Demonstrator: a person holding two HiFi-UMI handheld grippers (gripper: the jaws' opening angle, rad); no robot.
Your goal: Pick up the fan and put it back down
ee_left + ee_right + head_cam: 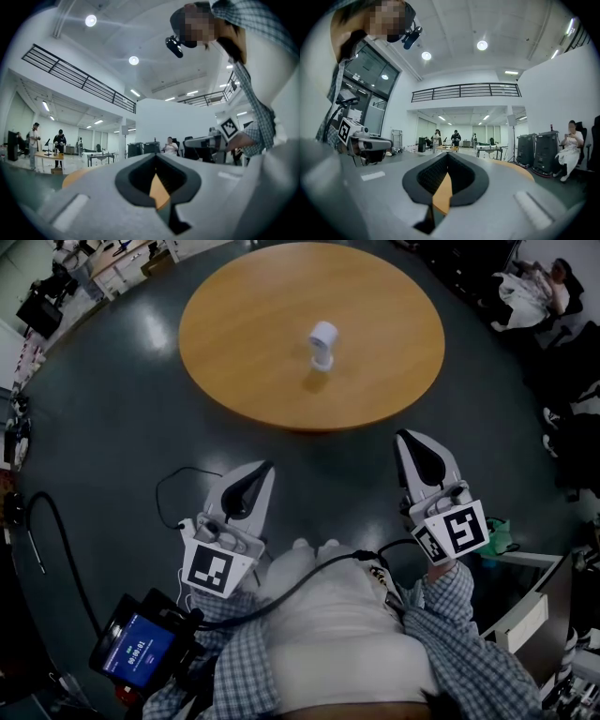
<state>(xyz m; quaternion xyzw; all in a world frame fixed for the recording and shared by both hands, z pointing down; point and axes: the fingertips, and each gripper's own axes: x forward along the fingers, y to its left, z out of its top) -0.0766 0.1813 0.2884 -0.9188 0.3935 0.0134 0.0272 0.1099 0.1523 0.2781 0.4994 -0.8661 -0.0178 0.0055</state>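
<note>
A small white fan (322,343) stands upright near the middle of the round wooden table (244,334). Both grippers are held close to my body, short of the table's near edge and well apart from the fan. The left gripper (266,465) points toward the table with its jaws together and nothing between them. The right gripper (405,435) is likewise shut and empty. In the left gripper view the left gripper's (156,154) jaw tips meet, with a sliver of tabletop showing behind them. The right gripper's (448,153) tips meet in its own view too. Neither gripper view shows the fan.
A black cable (56,531) loops on the dark floor at left. A device with a lit screen (136,648) hangs at my lower left. A pale cabinet (534,601) stands at right. A seated person (539,287) is at the far right, and desks (112,268) at the far left.
</note>
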